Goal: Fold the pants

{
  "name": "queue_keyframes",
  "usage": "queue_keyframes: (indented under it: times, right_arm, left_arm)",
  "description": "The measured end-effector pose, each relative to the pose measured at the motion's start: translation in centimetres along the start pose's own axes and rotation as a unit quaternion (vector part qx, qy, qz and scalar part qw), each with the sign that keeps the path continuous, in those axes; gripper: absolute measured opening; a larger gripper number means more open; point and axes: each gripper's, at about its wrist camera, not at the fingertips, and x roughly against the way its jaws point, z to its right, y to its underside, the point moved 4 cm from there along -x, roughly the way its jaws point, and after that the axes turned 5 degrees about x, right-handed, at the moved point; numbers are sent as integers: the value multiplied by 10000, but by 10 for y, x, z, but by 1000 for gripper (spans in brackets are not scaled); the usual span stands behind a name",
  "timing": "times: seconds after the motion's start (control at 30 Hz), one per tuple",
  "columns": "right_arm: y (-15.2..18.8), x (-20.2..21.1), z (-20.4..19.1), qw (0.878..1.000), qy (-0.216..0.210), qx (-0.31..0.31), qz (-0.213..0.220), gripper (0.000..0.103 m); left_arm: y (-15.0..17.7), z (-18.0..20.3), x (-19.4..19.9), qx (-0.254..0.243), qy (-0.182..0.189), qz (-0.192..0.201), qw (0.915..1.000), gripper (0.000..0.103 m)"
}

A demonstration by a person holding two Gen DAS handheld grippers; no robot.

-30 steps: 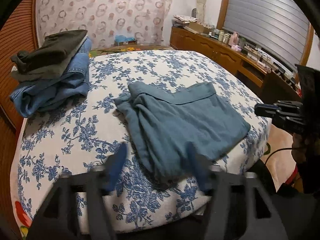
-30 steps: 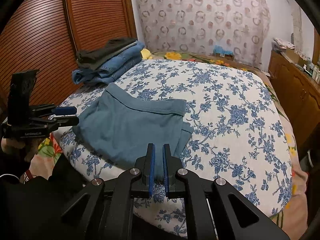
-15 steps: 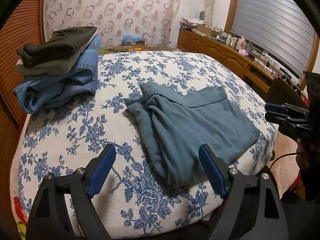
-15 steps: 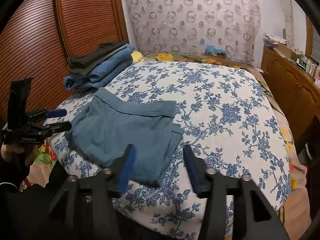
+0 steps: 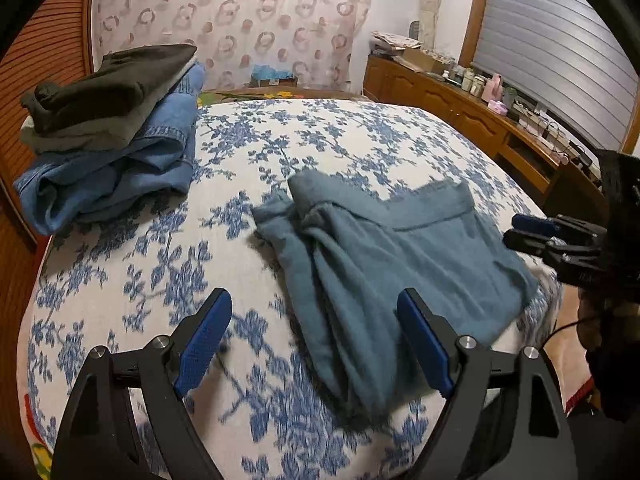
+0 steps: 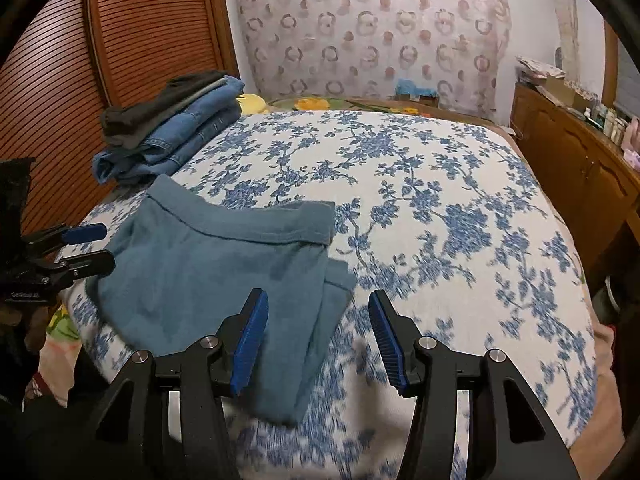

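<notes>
A: Both your tongs are spread and empty: left gripper (image 5: pixel 316 344) and right gripper (image 6: pixel 316 340) over the bed's near edge.

B: The teal pants (image 5: pixel 384 264) lie folded at that near edge of the bed (image 6: pixel 420 184).

A: Grab one layer only and your fold could spill open. Far-left corner: stacked jeans (image 5: pixel 116 172).

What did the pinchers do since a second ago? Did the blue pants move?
The right gripper went from shut to wide open. The left gripper spread wider too. Neither holds anything. The teal pants stayed folded on the bed; the clothes pile stayed put.
</notes>
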Motion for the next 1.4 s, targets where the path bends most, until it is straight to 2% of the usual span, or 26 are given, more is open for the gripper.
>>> queue_keyframes:
  times: [0.33,0.53,0.7,1.03,1.4]
  right_arm:
    - [-3,-33,0,9995,175,-150,-203,54]
    - [-2,-36,-4,9996,261,-116,-81,60]
    - [0,-36,-6,9994,324,-72,-40,67]
    - [2,-37,-8,9994,347,-10,-28,69]
    - [-1,-39,-6,9994,327,16,-122,68]
  left_arm:
    - [-18,-3,-23,119,-73,-76,9999,85]
    - [-27,-8,-32,261,-26,-108,9996,85]
    - [-34,-8,-34,391,196,-66,9990,85]
    - [-41,-11,-44,416,323,-147,9985,60]
    - [-33,-17,-53,527,310,-264,9978,59]
